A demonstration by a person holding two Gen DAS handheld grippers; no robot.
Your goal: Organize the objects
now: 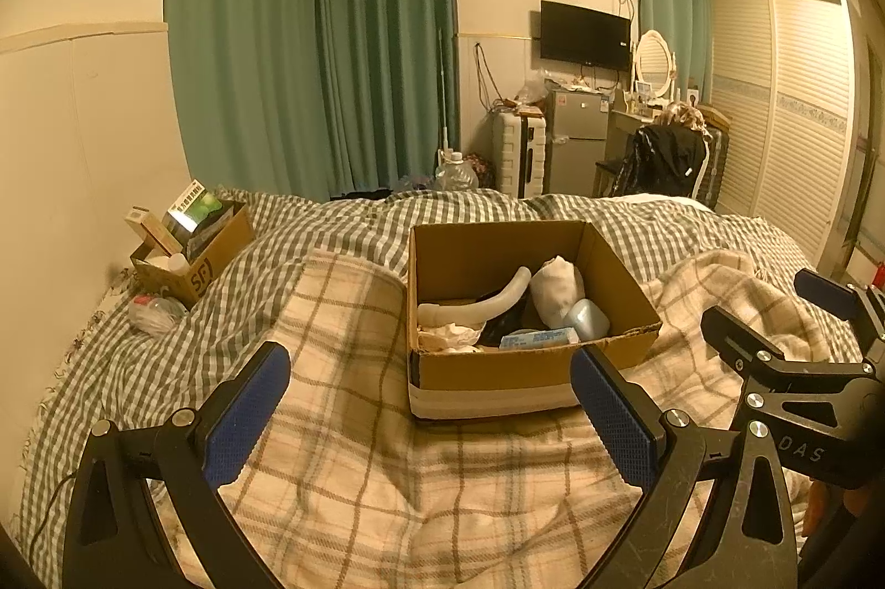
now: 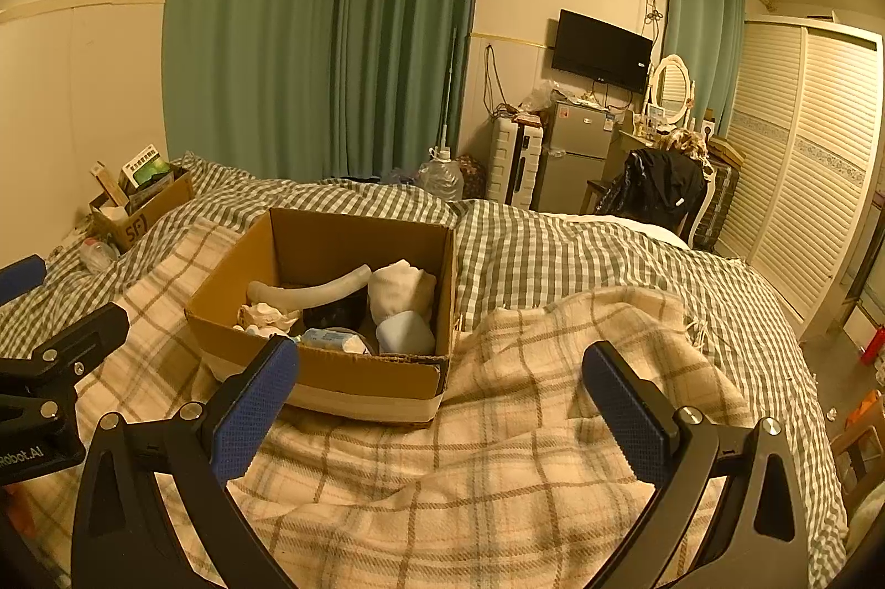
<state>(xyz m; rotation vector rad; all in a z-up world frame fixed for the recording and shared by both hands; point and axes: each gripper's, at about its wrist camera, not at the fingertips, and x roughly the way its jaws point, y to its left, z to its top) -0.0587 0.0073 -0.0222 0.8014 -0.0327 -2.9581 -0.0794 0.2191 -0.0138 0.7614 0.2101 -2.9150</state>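
Observation:
An open cardboard box (image 1: 531,368) (image 2: 332,368) sits on the plaid blanket on the bed. Inside lie a long white curved piece (image 1: 487,301) (image 2: 315,289), a white rolled cloth (image 1: 556,287) (image 2: 401,287), a pale blue case (image 1: 589,318) (image 2: 406,332), a blue-white packet (image 1: 536,339) (image 2: 332,340) and crumpled tissue (image 1: 448,334) (image 2: 268,315). My left gripper (image 1: 431,401) is open and empty, just in front of the box. My right gripper (image 2: 440,395) is open and empty, to the right of the box's front corner; it also shows in the left wrist view (image 1: 774,312).
A smaller cardboard box (image 1: 193,257) (image 2: 144,207) with packages stands at the bed's far left by the wall, a plastic bag (image 1: 152,312) beside it. Green curtains, a water jug (image 1: 456,174), a fridge, a chair and a wardrobe stand beyond the bed.

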